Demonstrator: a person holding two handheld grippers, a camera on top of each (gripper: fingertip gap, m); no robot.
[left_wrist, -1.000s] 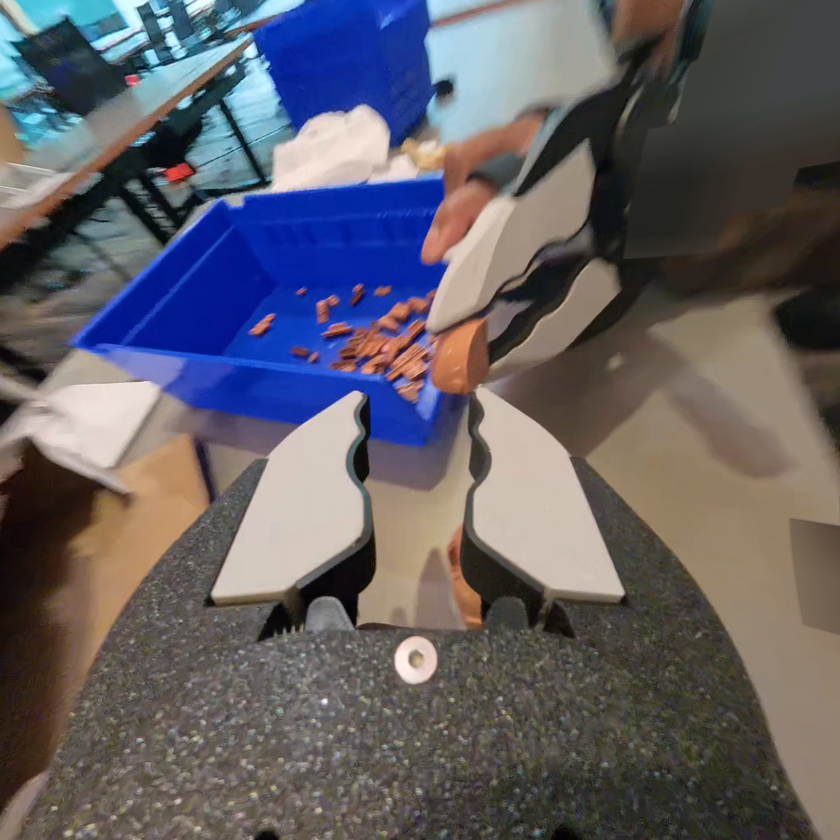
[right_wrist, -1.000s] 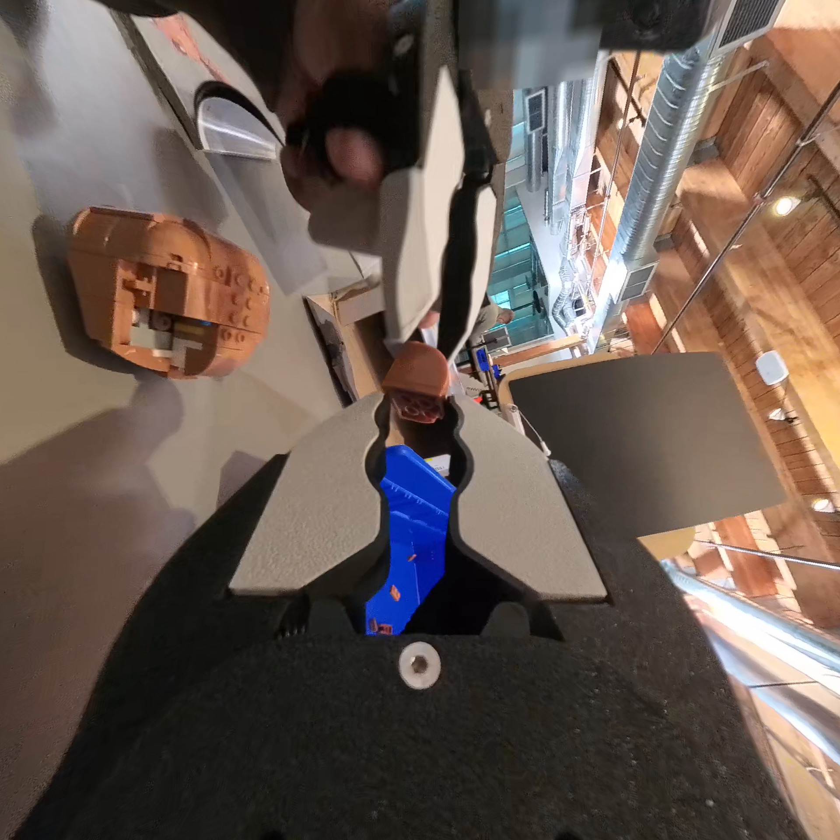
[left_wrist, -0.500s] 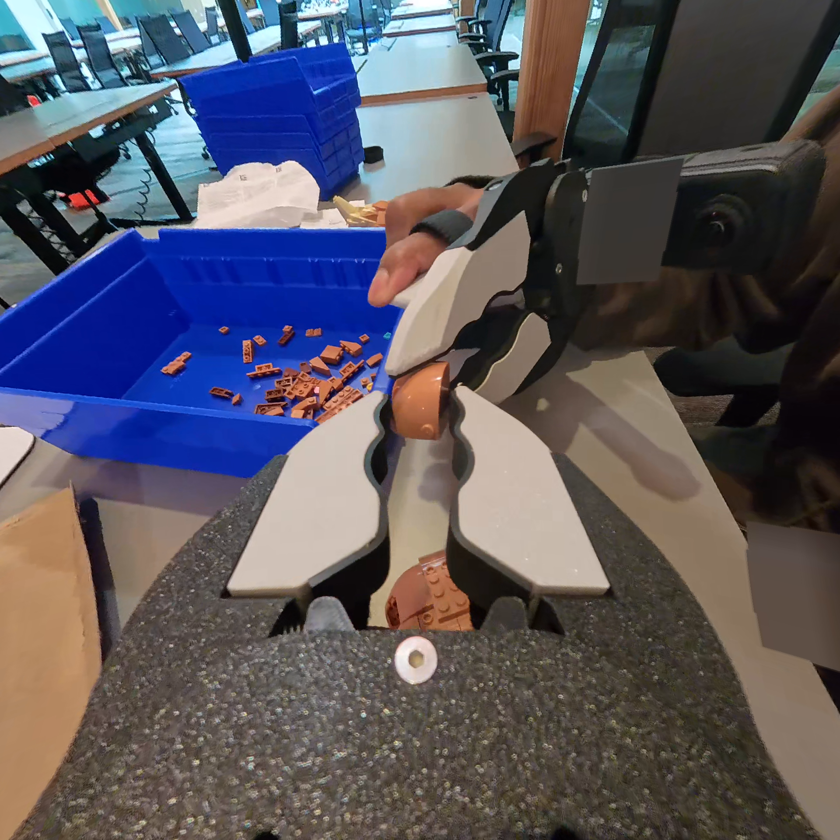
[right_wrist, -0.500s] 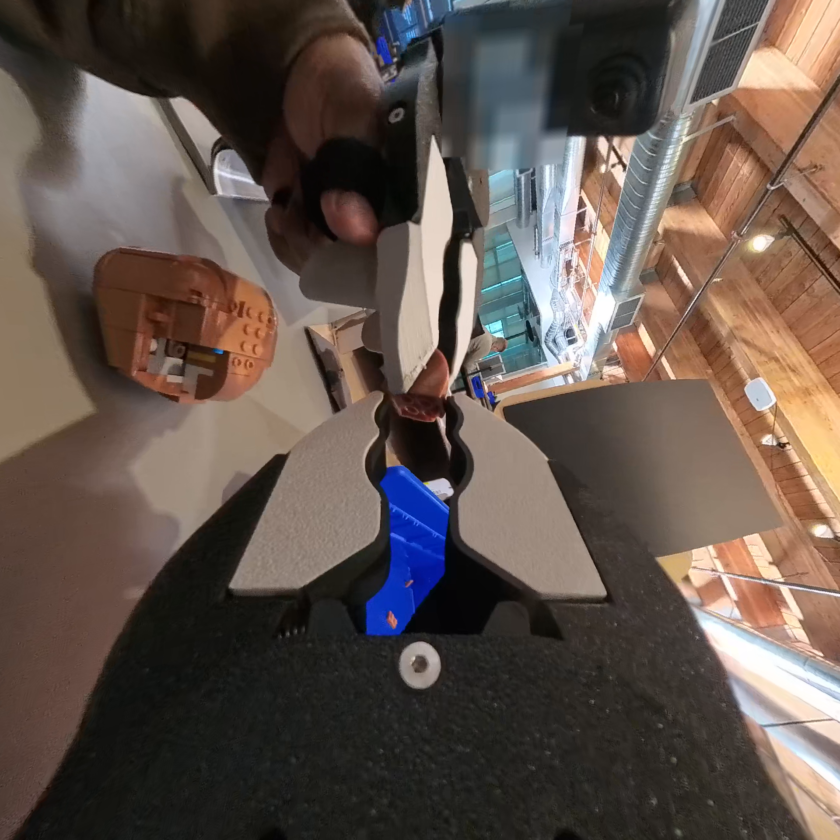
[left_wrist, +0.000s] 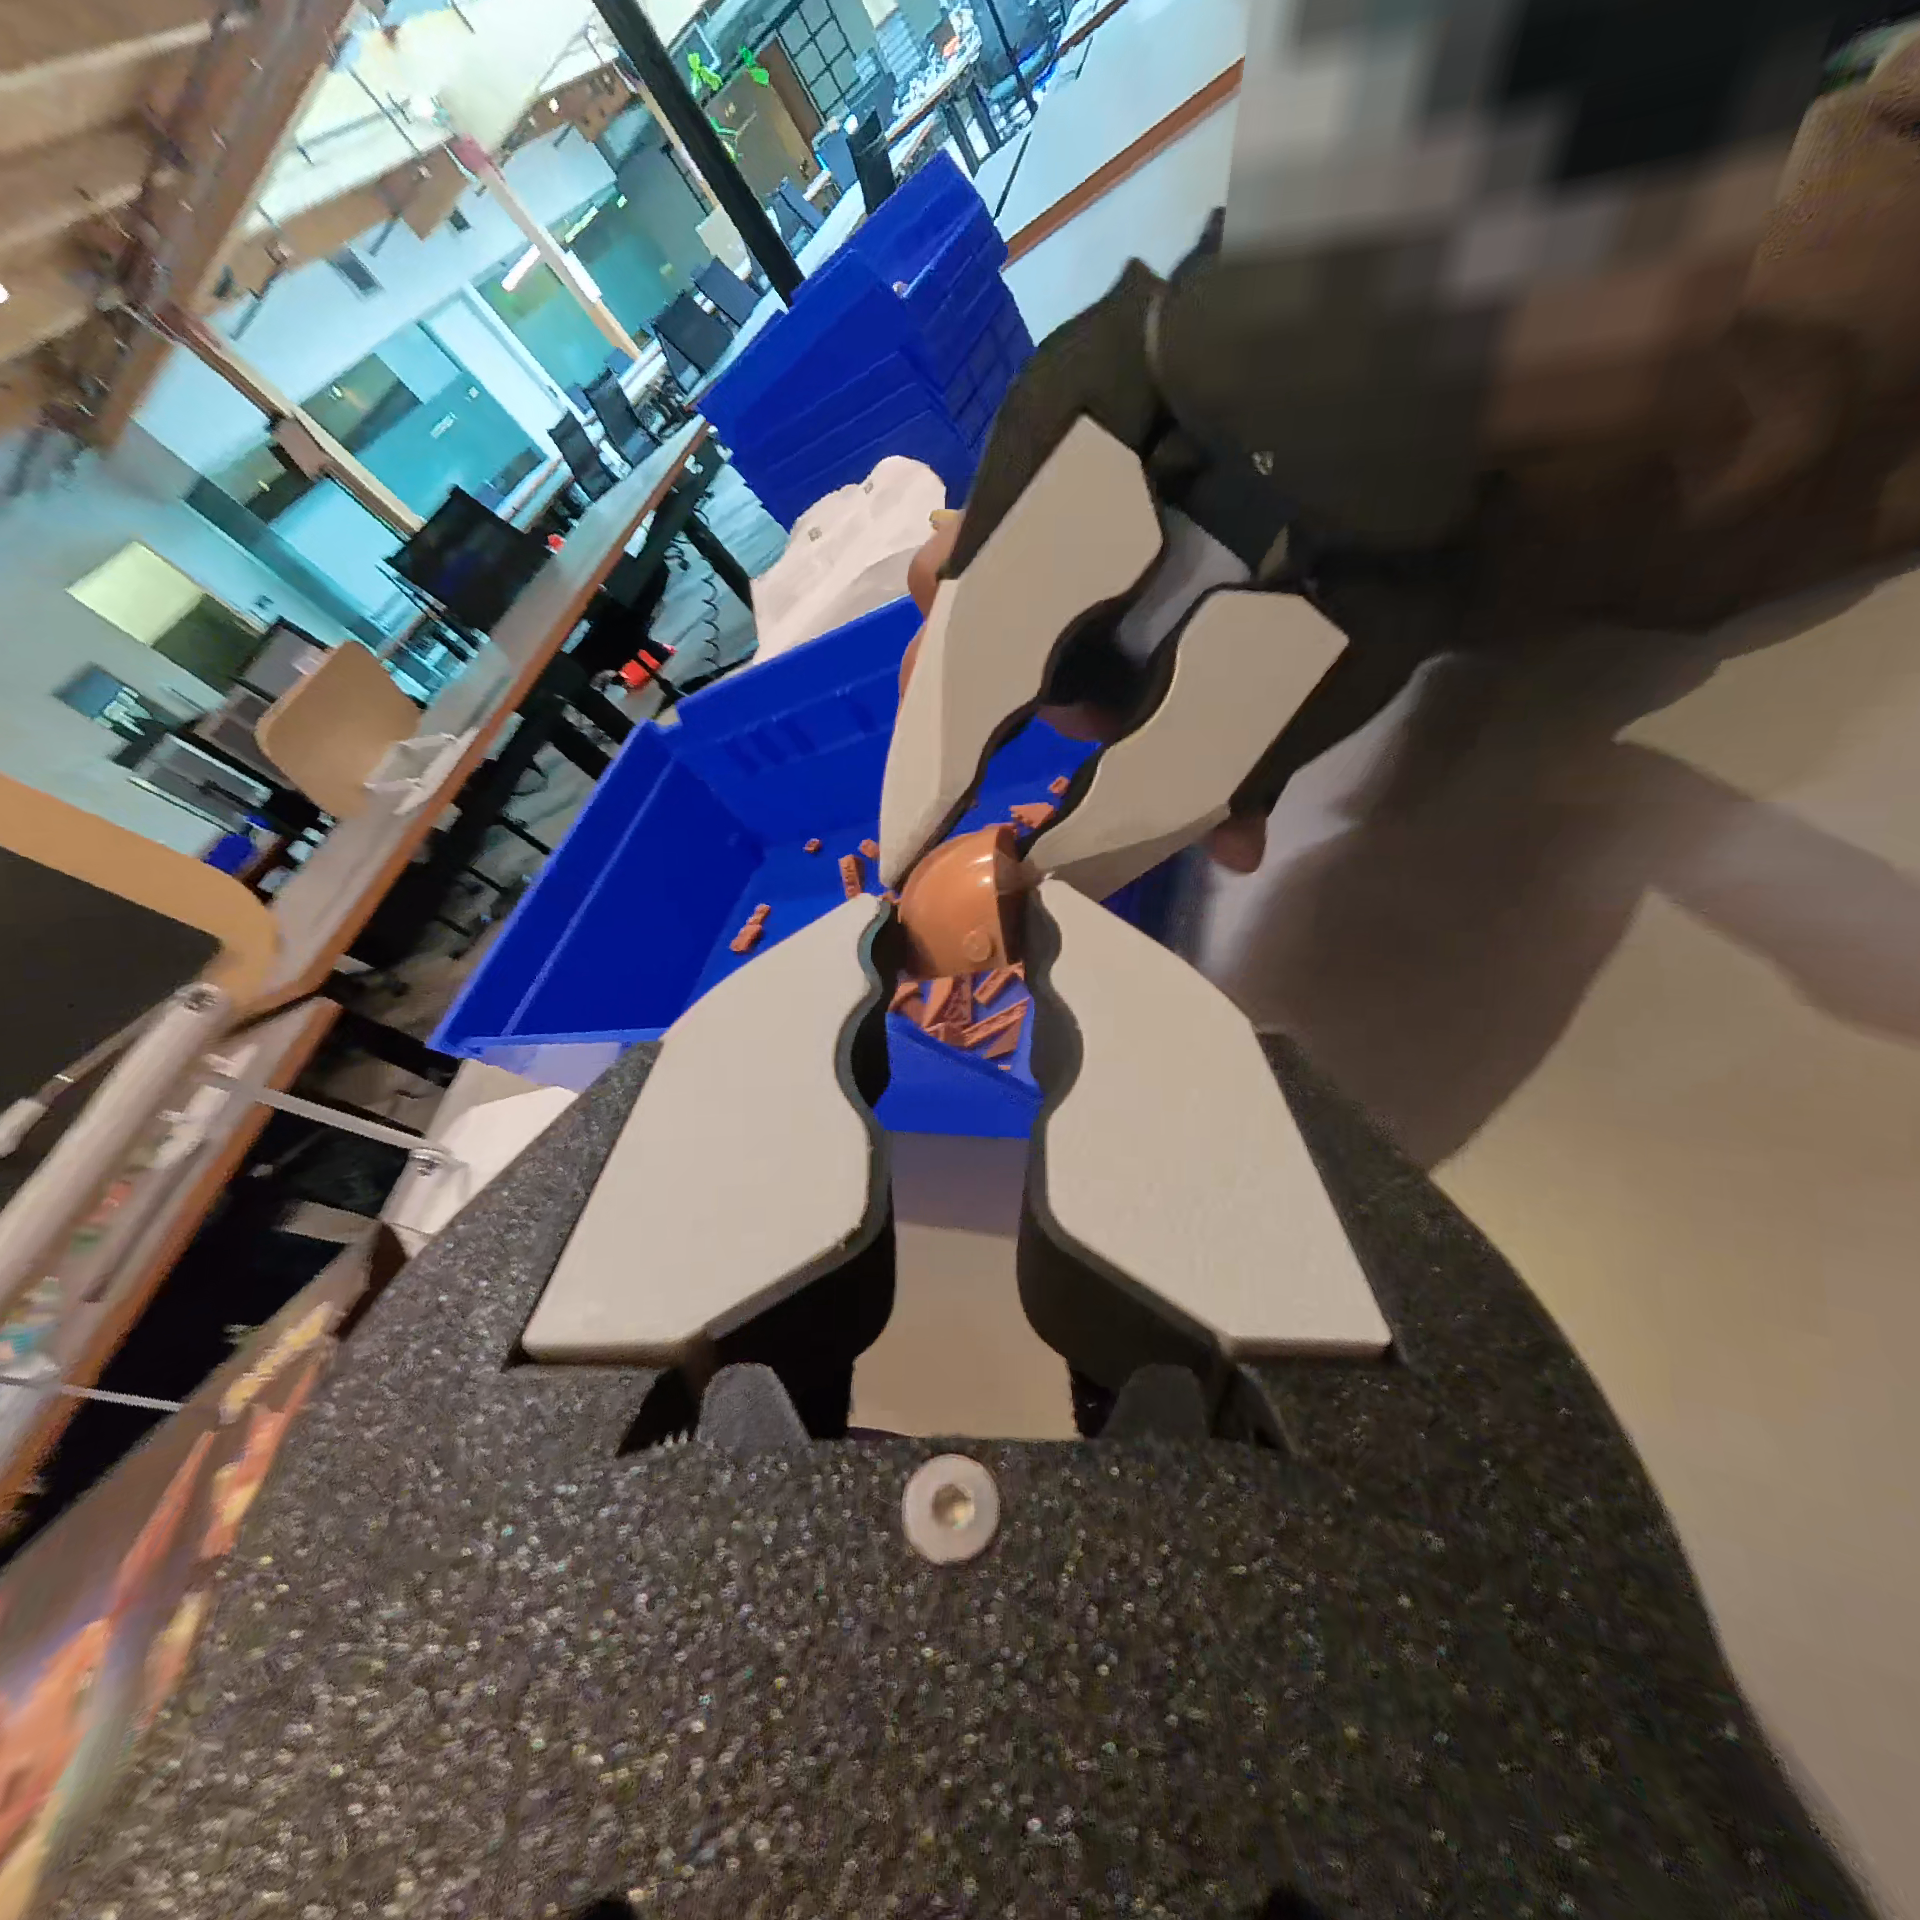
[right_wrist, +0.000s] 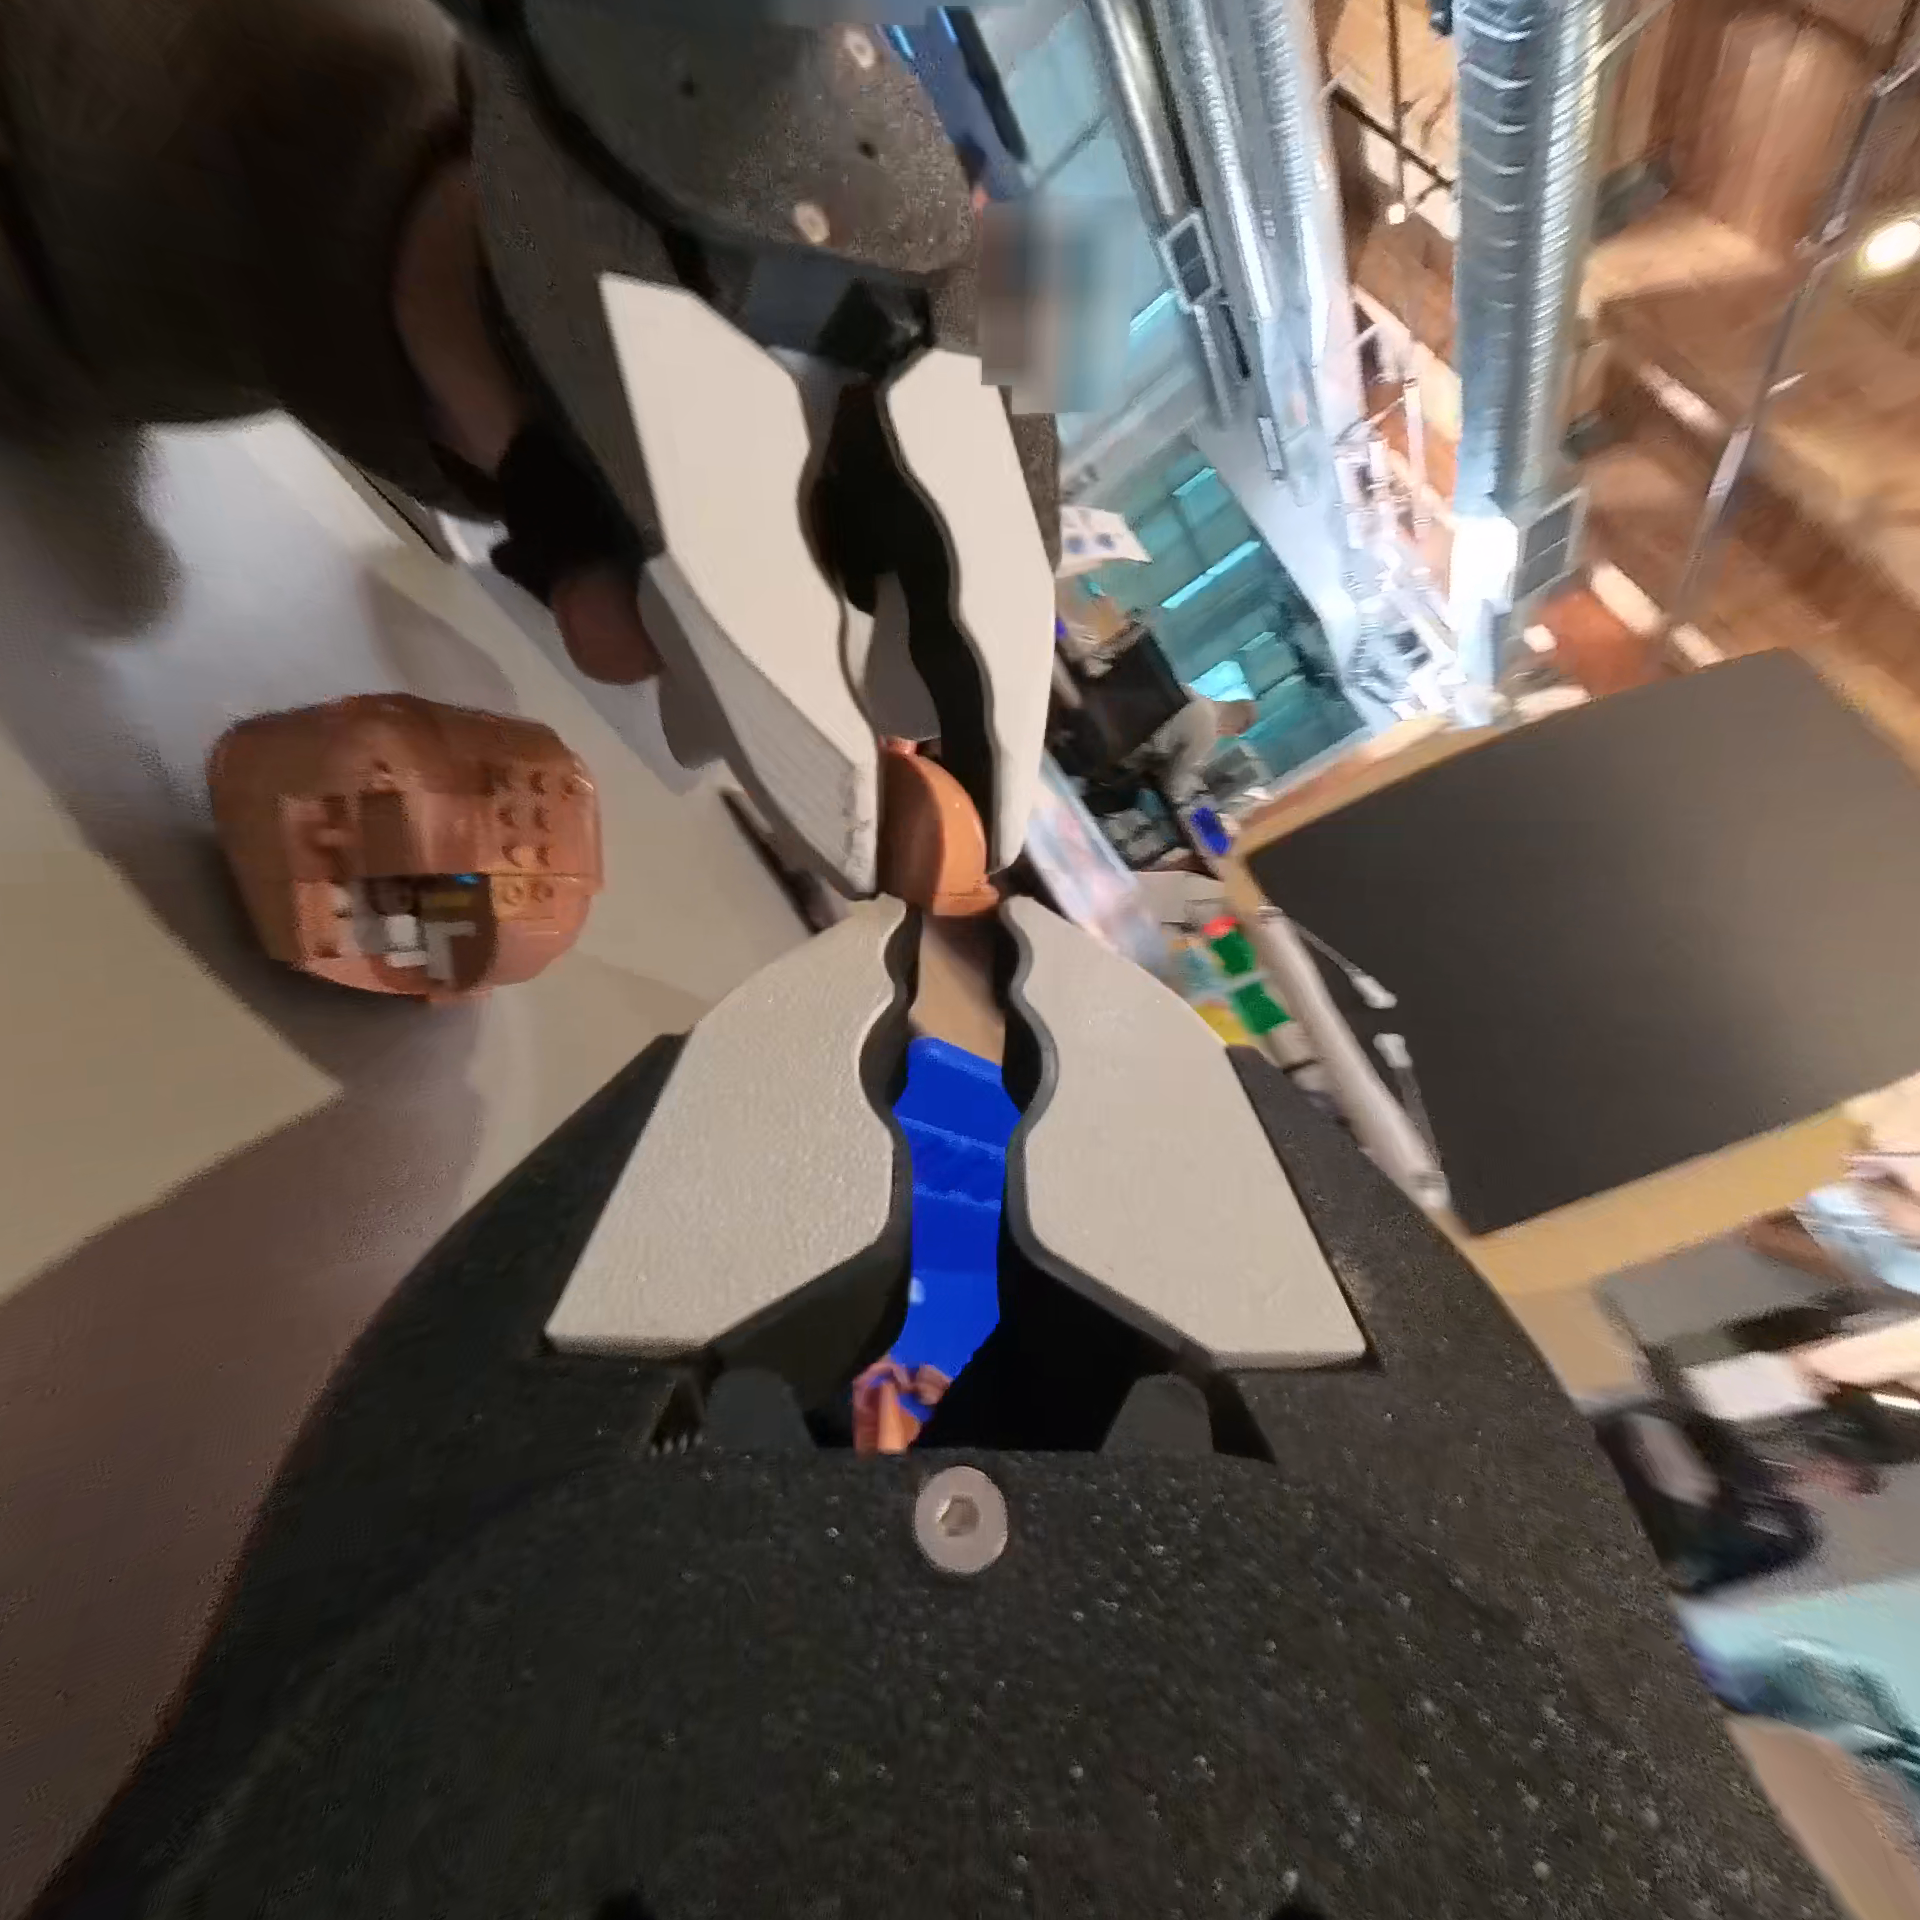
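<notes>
Your two grippers meet nose to nose over the near right corner of the blue bin (left_wrist: 623, 883), with one brown domed piece (left_wrist: 956, 904) caught between them in the air.

The left gripper (left_wrist: 958, 914) has its jaws narrow, and they flank the piece on both sides. In the right wrist view its fingers clasp the rounded body from either flank, so this one appears to have the hold.

The right gripper (right_wrist: 954, 920) also has its jaws narrow. Its tips touch the piece at the flat rim end, but you cannot tell from either view whether they pinch it or only rest against it.

The piece lies dead ahead of both sets of jaws. Its dome-to-rim axis runs roughly along the line that joins the two grippers, so neither is nearer.

Directly below, loose brown pieces (left_wrist: 966, 1013) lie scattered on the floor of the bin. A brown brick model (right_wrist: 405, 842) sits on the counter (left_wrist: 1683, 1195), well apart from the grippers and to the left in the right wrist view.

Farther off, beyond the bin, are a white bag (left_wrist: 842, 561) and a stack of blue bins (left_wrist: 883, 384). Nothing stands between the jaws and the piece, and only the opposite gripper crowds the space.
</notes>
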